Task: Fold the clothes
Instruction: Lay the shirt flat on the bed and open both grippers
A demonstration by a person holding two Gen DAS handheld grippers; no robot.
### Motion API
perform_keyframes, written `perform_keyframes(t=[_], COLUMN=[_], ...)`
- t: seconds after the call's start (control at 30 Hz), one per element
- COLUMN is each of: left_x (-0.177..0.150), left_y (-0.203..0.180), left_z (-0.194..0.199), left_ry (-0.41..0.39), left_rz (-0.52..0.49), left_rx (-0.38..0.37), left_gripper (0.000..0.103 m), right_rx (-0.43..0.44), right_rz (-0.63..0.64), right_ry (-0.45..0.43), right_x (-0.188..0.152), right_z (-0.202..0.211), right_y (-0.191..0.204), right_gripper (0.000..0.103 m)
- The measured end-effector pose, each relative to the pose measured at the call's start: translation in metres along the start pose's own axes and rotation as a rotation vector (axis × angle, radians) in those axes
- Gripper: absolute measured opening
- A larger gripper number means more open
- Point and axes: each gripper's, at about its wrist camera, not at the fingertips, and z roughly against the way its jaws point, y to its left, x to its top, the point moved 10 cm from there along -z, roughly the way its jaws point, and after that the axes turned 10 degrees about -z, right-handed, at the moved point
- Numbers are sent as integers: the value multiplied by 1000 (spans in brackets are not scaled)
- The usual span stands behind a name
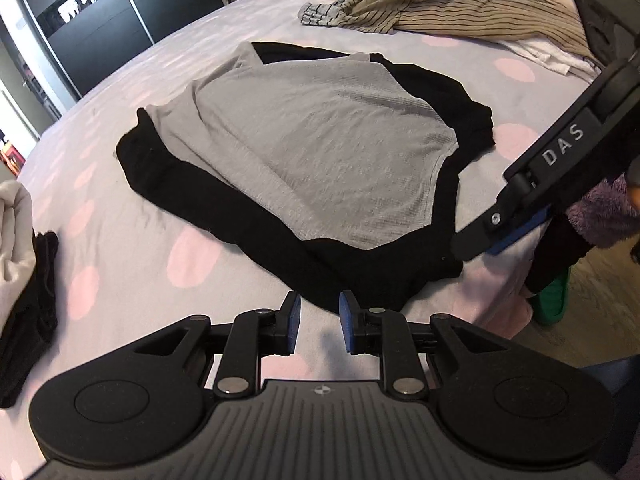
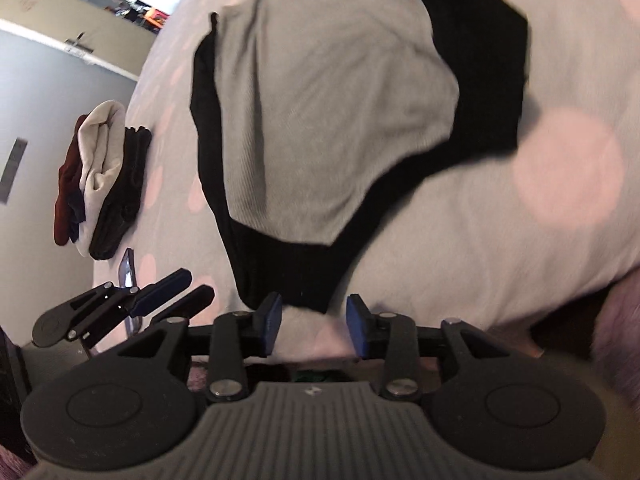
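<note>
Lettering reading "DAS" in pale capitals runs along the black arm of the right gripper (image 1: 480, 246), seen from the left wrist view; no other writing can be read. A small green light glows on the body above it.

One grey and black shirt (image 1: 312, 160) lies spread flat in the middle of the bed (image 1: 132, 208), whose pale lilac sheet carries many pink dots. The grey panel lies on top, with black cloth showing along its near and far edges.

Two grippers are in view. The left gripper (image 1: 319, 320) hovers just off the shirt's near black edge, its blue pads a narrow gap apart with nothing between them. The right gripper (image 2: 314, 322) sits at the shirt's near corner, pads moderately apart, the black hem just ahead of them and not pinched.

One striped olive top (image 1: 452, 0) lies crumpled at the far side of the bed, with a small grey striped piece (image 1: 318, 14) beside it. One stack of folded clothes (image 2: 100, 180), in dark red, cream and black, rests at the bed's edge. A phone (image 2: 128, 268) lies near that stack.
</note>
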Motion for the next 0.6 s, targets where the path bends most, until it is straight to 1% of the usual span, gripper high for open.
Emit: perform_keyframes(t=[0.07,0.2,0.3,0.33,0.37,0.4,0.43,0.47,0.53,0.6], left_x=[0,-1,-5,-7,-9,-10,-10,-11,-12,-13], left_y=[5,12,17,18,20,22,24,26,32,38], left_z=[-1,-1,-2,-3,-4,-4,-3,-2,1,3], left_ry=[1,-3,3,7,10,13,15,13,11,6], left_rz=[9,43,68,78,87,94,100,105,126,152], left_rx=[14,16,23,25,27,29,34,41,53,52], left_gripper=[19,19,19,19,19,19,19,19,19,19], right_rx=[18,60,103,113,115,116,117,117,103,62], right_rz=[-51,-149,-234,-253,-256,-260,-263,-264,-240,-193], right_ry=[13,18,-16,-27,-36,-45,-53,-66,-117,-176], right_x=[-2,-6,-2,0,1,3,5,7,16,27], right_z=[-8,-26,-34,-35,-36,-37,-37,-36,-22,-2], right_y=[0,1,2,2,3,4,4,5,6,3], right_gripper=[42,43,43,41,37,16,12,10,7,7])
